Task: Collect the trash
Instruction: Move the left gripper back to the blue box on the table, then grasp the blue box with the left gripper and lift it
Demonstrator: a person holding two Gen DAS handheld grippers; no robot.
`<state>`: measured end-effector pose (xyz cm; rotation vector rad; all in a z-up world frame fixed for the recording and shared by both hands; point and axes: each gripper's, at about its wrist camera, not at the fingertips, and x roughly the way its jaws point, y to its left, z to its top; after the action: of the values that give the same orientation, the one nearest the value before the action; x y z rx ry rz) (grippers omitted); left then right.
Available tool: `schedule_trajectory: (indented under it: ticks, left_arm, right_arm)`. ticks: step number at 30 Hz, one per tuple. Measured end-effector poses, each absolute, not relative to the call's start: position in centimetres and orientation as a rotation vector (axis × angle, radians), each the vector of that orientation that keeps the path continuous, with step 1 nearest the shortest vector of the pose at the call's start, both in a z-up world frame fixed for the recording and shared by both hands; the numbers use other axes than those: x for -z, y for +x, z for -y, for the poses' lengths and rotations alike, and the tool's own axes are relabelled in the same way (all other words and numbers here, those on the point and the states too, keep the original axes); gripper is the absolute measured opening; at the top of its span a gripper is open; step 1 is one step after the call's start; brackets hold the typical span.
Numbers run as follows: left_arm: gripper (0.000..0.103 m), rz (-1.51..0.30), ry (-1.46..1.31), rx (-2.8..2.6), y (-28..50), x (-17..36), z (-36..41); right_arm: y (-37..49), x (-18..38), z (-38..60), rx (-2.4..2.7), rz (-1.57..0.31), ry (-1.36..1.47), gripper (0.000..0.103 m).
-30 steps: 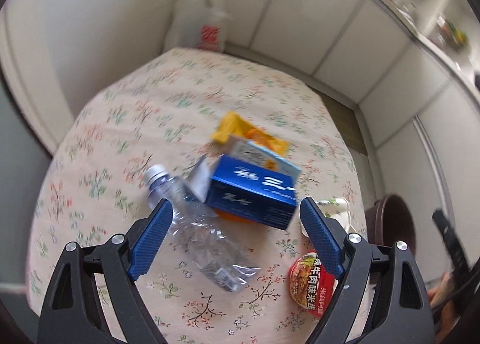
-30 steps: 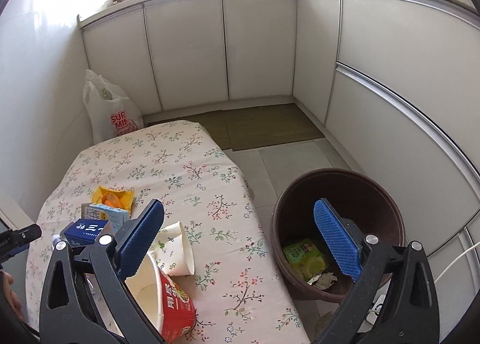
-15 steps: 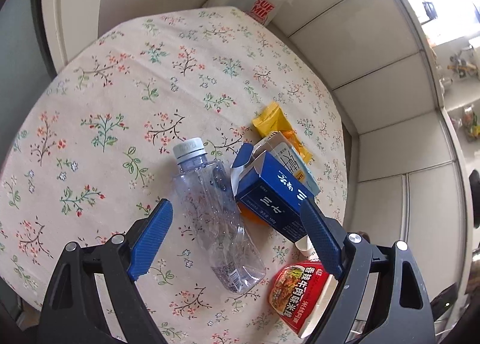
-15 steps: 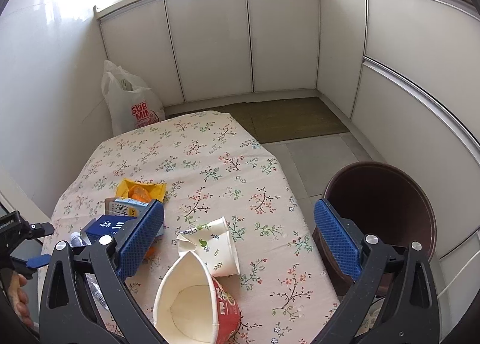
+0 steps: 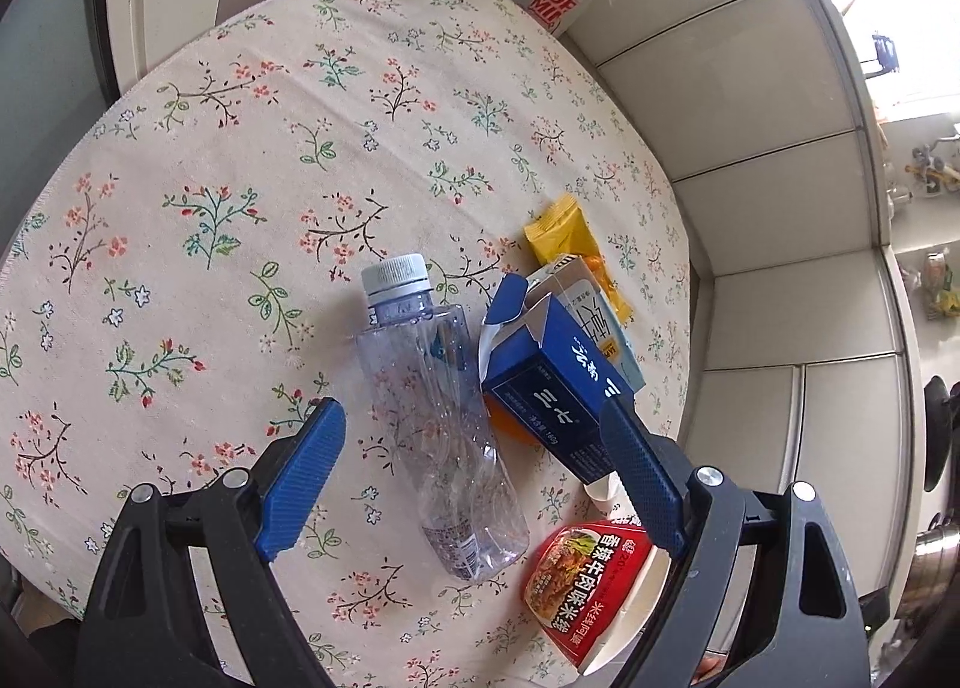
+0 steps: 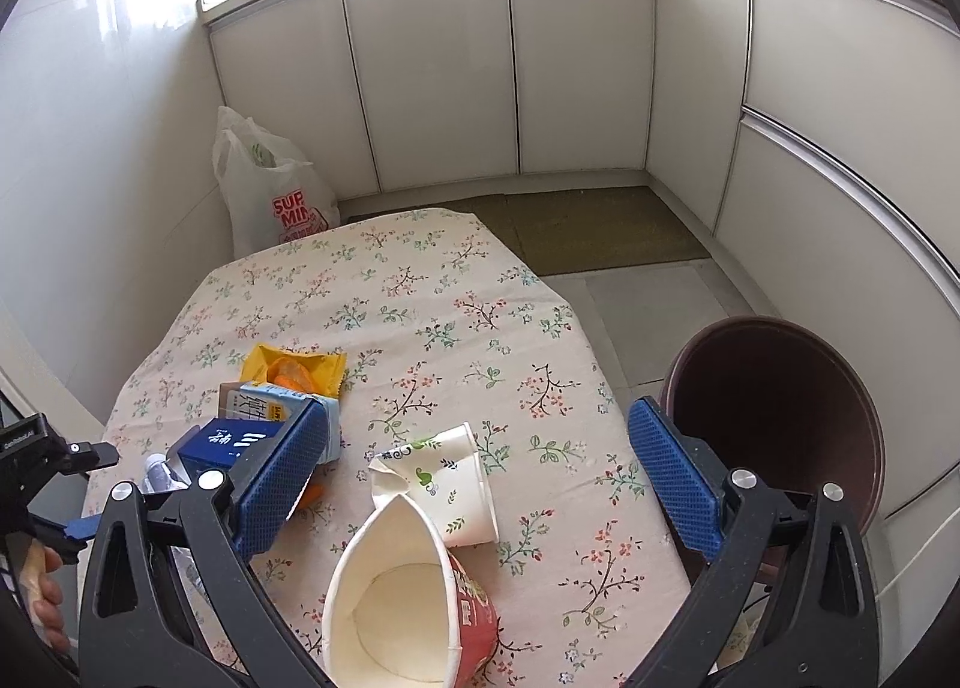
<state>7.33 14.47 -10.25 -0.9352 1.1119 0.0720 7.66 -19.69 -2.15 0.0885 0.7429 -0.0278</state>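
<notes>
A crushed clear plastic bottle (image 5: 435, 424) with a grey cap lies on the floral tablecloth (image 5: 240, 159). My left gripper (image 5: 474, 472) hovers open above its lower half, apart from it. Beside the bottle lie a blue carton (image 5: 555, 382), a pale carton and a yellow wrapper (image 5: 570, 244). A red noodle cup (image 5: 591, 580) lies on its side at the near edge. My right gripper (image 6: 480, 484) stands open over the squashed noodle cup (image 6: 408, 592) and a crumpled paper cup (image 6: 450, 484). A brown bin (image 6: 780, 418) stands on the floor right of the table.
A white plastic shopping bag (image 6: 270, 196) leans against the wall behind the table. White cabinets (image 6: 510, 69) line the room, with a mat (image 6: 600, 232) on the floor before them. A person's hand (image 6: 42, 598) shows at the lower left of the right wrist view.
My left gripper rolled and sank toward the bottle, which now lies lengthwise between its fingers. My right gripper swung left from over the bin to above the cups on the table.
</notes>
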Motion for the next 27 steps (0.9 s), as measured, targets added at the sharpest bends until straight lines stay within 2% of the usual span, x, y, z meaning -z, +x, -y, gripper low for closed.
schedule_trajectory:
  ticks: [9,13,16,22,27]
  left_arm:
    - [0.084,-1.106,-0.936,-0.048,7.3,10.3,-14.2]
    - [0.084,-1.026,-0.980,0.105,7.5,8.7,-12.9]
    - [0.084,-1.030,-0.994,0.249,8.3,8.2,-10.4]
    - [0.084,-1.174,-1.121,0.331,10.1,12.0,-5.7]
    - [0.084,-1.210,-1.194,0.206,11.1,14.4,-4.4]
  right_arm:
    - [7.8,2.2,19.8,0.029,-0.748,0.089,0.096]
    - [7.8,2.2,20.0,0.031,-0.745,0.083,0.096]
    - [7.7,2.2,20.2,0.037,-0.743,0.083,0.096]
    - [7.6,2.1,21.0,0.048,-0.743,0.092,0.096]
    - [7.7,2.1,21.2,0.049,-0.747,0.094,0.096]
